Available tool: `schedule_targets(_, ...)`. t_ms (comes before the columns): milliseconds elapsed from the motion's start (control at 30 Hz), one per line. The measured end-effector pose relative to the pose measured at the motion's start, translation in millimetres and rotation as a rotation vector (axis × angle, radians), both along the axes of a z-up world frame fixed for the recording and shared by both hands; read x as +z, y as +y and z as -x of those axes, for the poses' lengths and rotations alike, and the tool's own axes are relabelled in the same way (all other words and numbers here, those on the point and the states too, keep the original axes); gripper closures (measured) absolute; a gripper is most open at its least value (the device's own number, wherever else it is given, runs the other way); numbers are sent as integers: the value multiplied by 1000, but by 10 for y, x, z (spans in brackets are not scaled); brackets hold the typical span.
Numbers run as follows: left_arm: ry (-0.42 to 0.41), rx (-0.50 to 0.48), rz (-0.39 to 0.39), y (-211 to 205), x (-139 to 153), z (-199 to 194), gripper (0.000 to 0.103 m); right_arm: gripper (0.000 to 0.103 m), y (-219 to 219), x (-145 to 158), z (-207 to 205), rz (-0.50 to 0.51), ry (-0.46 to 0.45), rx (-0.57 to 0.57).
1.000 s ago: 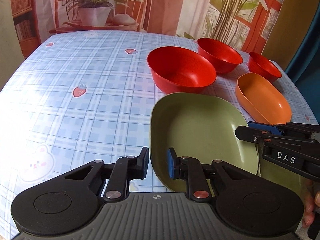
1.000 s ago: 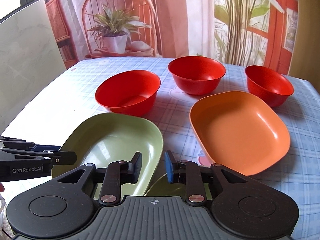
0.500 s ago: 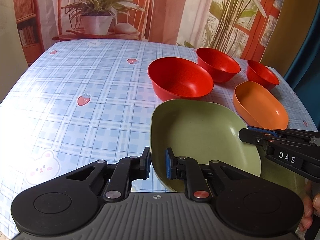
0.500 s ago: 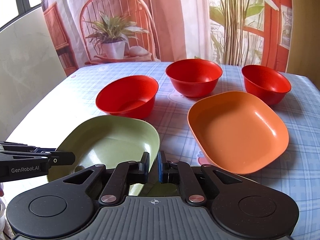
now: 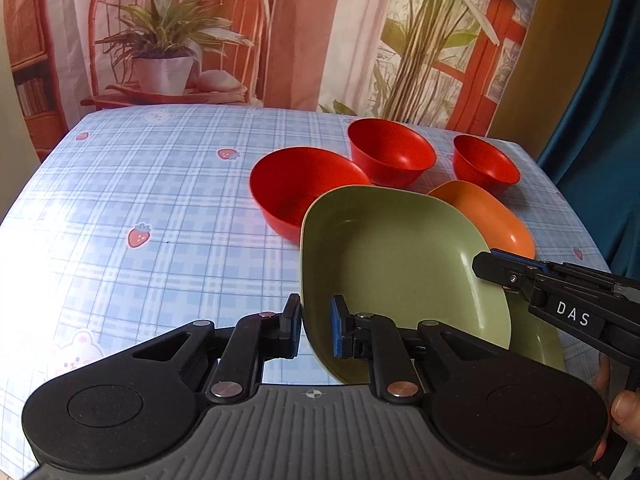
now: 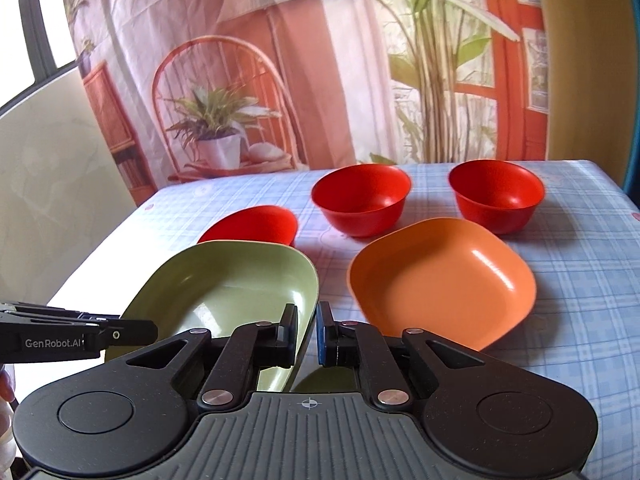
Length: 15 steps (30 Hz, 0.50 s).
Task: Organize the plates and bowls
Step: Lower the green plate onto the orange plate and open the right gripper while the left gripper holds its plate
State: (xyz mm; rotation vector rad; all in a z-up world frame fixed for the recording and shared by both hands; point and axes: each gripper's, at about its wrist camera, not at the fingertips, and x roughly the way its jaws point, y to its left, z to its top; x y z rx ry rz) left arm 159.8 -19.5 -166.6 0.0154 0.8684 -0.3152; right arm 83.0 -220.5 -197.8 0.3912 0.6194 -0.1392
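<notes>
A green plate (image 5: 400,264) is held off the table, tilted. My left gripper (image 5: 316,326) is shut on its near left rim. My right gripper (image 6: 307,334) is shut on its right rim and shows from the side in the left wrist view (image 5: 520,276). The green plate also shows in the right wrist view (image 6: 228,288). A second green plate (image 5: 544,344) lies under it on the table. An orange plate (image 6: 440,280) lies to the right. Three red bowls stand behind: a large one (image 5: 296,196), a middle one (image 6: 360,200) and a right one (image 6: 496,194).
The table (image 5: 160,208) has a blue checked cloth with strawberry prints. Its right edge (image 5: 576,216) is near the orange plate. A printed backdrop with a chair and potted plant (image 5: 164,60) hangs behind the far edge.
Both grippers closed on the green plate's rim and lifted it upward. The plate now covers part of the large red bowl and the orange plate in the left view.
</notes>
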Motion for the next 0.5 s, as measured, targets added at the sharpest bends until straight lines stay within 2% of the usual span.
schedule_targets(267, -46, -130, -23, -437, 126, -264, 87, 94, -392, -4, 266, -43, -74, -119)
schedule_targets(500, -77, -266, -74, -1056, 71, -588, 87, 94, -831, -126, 416, -75, -111, -235)
